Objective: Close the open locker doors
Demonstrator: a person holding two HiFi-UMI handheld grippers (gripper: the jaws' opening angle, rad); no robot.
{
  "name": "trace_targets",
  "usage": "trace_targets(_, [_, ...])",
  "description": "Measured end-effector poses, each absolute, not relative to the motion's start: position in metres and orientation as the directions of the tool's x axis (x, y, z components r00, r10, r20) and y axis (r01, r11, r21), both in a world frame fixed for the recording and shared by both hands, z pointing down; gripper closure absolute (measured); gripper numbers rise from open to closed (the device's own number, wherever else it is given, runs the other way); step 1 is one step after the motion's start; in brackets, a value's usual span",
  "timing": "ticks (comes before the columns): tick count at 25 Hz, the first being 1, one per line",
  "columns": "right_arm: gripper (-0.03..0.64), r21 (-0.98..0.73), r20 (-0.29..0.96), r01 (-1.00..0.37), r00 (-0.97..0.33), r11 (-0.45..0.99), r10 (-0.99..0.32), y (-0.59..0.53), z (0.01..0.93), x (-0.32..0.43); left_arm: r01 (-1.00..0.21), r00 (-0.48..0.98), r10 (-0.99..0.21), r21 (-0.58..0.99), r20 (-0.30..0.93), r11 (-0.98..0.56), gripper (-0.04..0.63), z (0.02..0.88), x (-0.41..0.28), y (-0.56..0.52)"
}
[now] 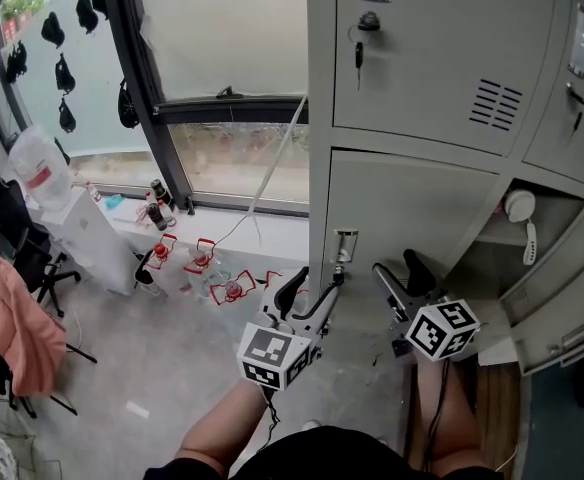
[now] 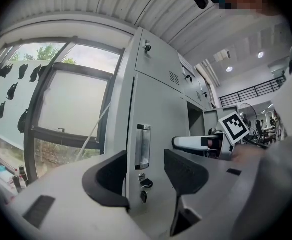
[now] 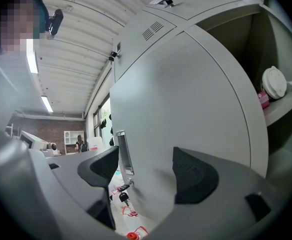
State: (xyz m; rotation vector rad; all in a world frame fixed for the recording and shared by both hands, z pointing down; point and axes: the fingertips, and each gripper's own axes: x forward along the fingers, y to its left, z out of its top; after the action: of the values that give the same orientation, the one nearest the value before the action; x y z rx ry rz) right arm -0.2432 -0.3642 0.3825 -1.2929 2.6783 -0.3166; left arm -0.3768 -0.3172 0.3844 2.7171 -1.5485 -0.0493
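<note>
Lockers (image 1: 422, 68) by window (image 1: 222, 38): door handle (image 2: 142, 146) framed between left gripper's (image 2: 146, 171) released fingers, untouched; right gripper (image 3: 145, 171) released.

The left claw (image 1: 312, 290) and the right claw (image 1: 402, 273) each have a light grey body and two black fingers. The pads (image 2: 186, 171) on the fingers are dark and look rough. Each claw has a white cube (image 1: 277, 356) with black square marks on it. A thin black cable (image 1: 269, 406) runs back from each one. The person wears dark clothes (image 1: 312, 460).
</note>
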Motion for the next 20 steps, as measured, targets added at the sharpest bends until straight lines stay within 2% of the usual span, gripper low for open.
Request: trace_targets(20, [0.281,-0.26,-0.065,-0.763,-0.597,0.592,-0.799,-0.3738,0.3818,-0.245,-0.85,0.524,-0.852,0.058,-0.014,-0.524,0.356,0.3888,-0.3821,-0.3127])
